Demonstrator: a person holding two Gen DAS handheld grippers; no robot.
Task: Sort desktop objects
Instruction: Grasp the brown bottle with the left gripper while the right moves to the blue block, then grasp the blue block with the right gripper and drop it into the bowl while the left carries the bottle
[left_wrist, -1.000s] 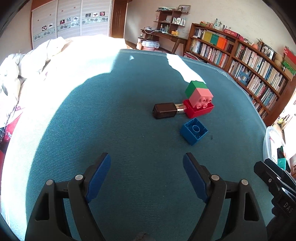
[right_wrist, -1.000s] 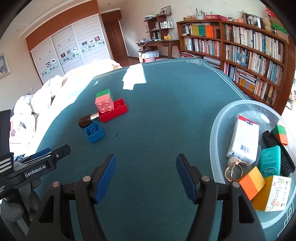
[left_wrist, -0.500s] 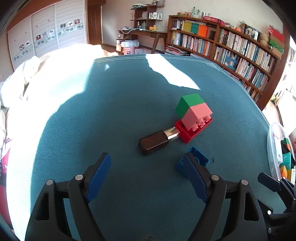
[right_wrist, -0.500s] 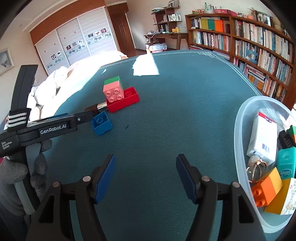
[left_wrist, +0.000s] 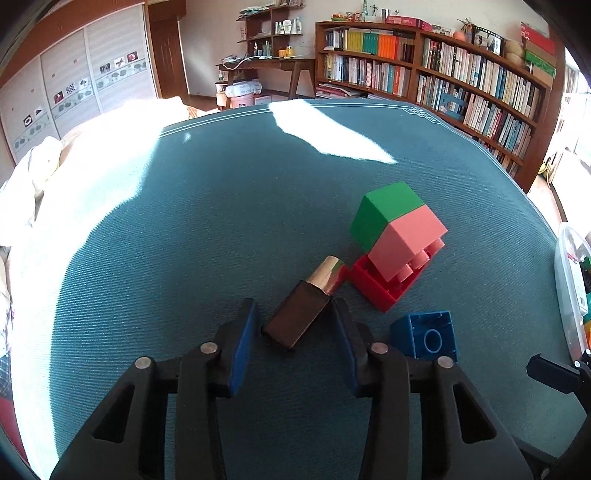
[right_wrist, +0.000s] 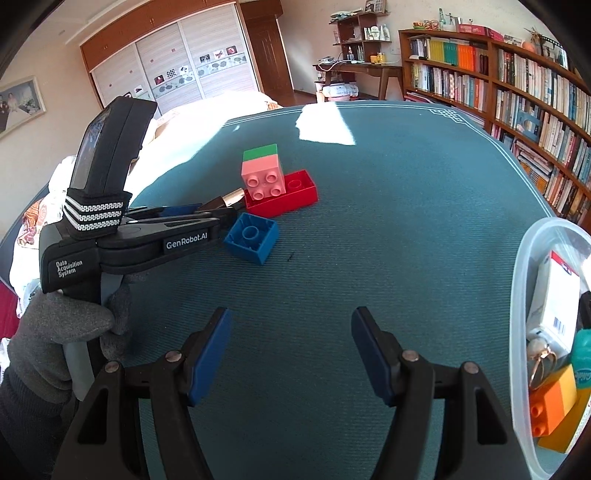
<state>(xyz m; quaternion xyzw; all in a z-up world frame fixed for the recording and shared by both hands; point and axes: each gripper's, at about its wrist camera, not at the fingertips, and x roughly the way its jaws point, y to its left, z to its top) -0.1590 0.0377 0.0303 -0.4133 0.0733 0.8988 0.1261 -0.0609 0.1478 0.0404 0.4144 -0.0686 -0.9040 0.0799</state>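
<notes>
Left wrist view: the left gripper is lowered over a dark brown lipstick tube with a gold collar, lying on the teal-covered desk; its jaws have just been closing, and the blue pads flank the tube's dark body, the left one touching a corner, the right one at its side, though whether they pinch it firmly cannot be told. The tube's gold end points at a red brick, which carries a pink brick joined to a green brick, tilted on their side. A blue brick lies hollow side up just right of the gripper, near the desk's right edge. Right wrist view: the right gripper hovers above bare cloth with its jaws spread wide and nothing between them. A gloved hand grips the handle of the left gripper. At the desk's right edge a clear plastic bin holds a white box, an orange brick and other small items.
</notes>
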